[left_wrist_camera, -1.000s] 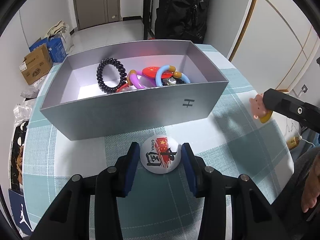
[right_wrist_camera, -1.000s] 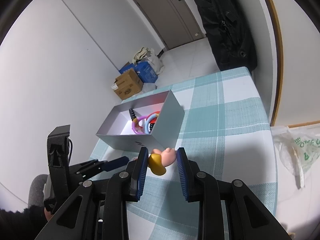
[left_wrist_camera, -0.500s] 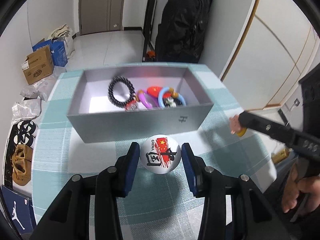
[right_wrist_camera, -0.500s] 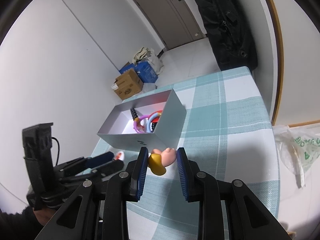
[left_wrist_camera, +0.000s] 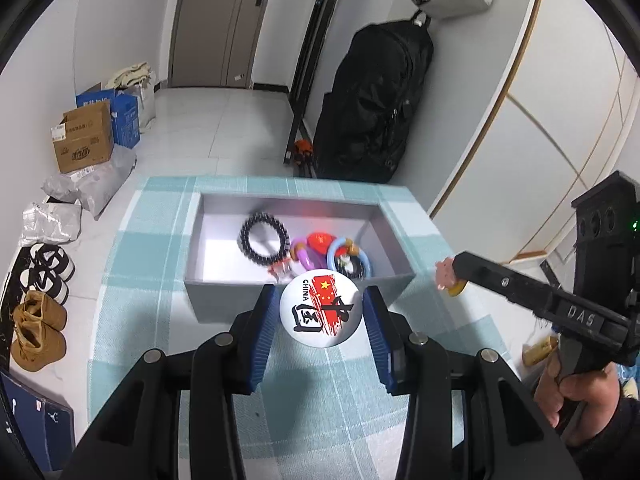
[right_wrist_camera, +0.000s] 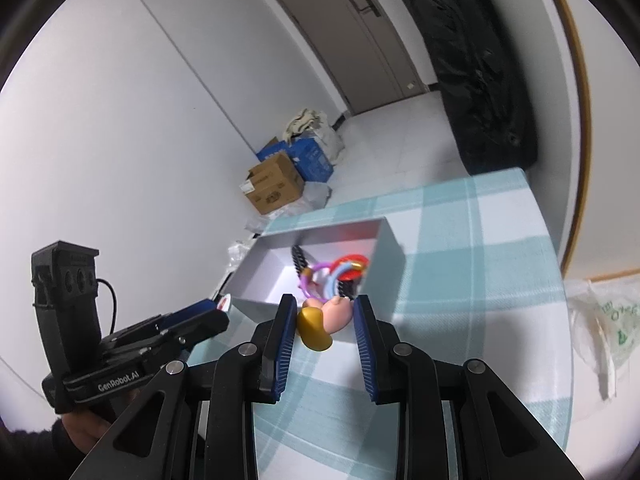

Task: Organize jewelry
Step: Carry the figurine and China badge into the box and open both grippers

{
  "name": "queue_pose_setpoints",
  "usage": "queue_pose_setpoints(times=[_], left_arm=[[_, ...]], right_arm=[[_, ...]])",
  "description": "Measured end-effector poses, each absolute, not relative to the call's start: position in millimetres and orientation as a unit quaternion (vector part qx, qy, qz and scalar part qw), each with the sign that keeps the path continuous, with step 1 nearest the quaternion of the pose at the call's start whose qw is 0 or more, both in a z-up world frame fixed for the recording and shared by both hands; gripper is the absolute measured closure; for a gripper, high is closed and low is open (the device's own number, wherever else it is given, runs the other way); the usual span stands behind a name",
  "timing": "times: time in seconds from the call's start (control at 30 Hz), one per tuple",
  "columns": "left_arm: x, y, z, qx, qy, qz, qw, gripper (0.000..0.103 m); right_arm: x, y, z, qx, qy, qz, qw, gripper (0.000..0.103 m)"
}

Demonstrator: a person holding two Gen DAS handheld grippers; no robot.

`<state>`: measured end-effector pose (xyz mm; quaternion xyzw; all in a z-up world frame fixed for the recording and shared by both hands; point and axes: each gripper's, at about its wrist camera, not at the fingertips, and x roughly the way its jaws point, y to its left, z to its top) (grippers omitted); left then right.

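Held above the checked table [left_wrist_camera: 132, 320] near the grey box [left_wrist_camera: 394, 240]: round China badge [left_wrist_camera: 321, 307] pinched in left gripper [left_wrist_camera: 320, 322], pink-and-yellow charm [right_wrist_camera: 322, 322] pinched in right gripper [right_wrist_camera: 323, 330]; best carried past the near wall, then released low among the bracelets [left_wrist_camera: 264, 238].

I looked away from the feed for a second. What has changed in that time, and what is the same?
The left tool has lifted the round China badge off the checked tablecloth and now holds it up over the near wall of the grey box. Unchanged: the right tool still grips the pink and yellow charm beside the box, and the bracelets still lie inside it.
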<state>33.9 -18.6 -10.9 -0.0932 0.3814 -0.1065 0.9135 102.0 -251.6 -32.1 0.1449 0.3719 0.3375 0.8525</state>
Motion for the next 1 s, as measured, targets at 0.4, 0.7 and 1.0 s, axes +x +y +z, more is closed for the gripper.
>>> queue_pose_setpoints(times=[0.4,0.7,1.0], left_arm=[[63,-8,-5,-0.117,0.373,-0.113,0.913,0.066],[85,1,-11,-0.142,0.389,-0.117,0.902,0.066],[105,4,-15,-0.154,0.399,-0.120,0.896,0.066]], right_arm=[[126,-224,-16,0.133,0.360,0.372,0.845,0.075],[149,-209,-23,0.136,0.377,0.383,0.832,0.075],[179,-199,-28,0.132,0.382,0.391,0.827,0.075]])
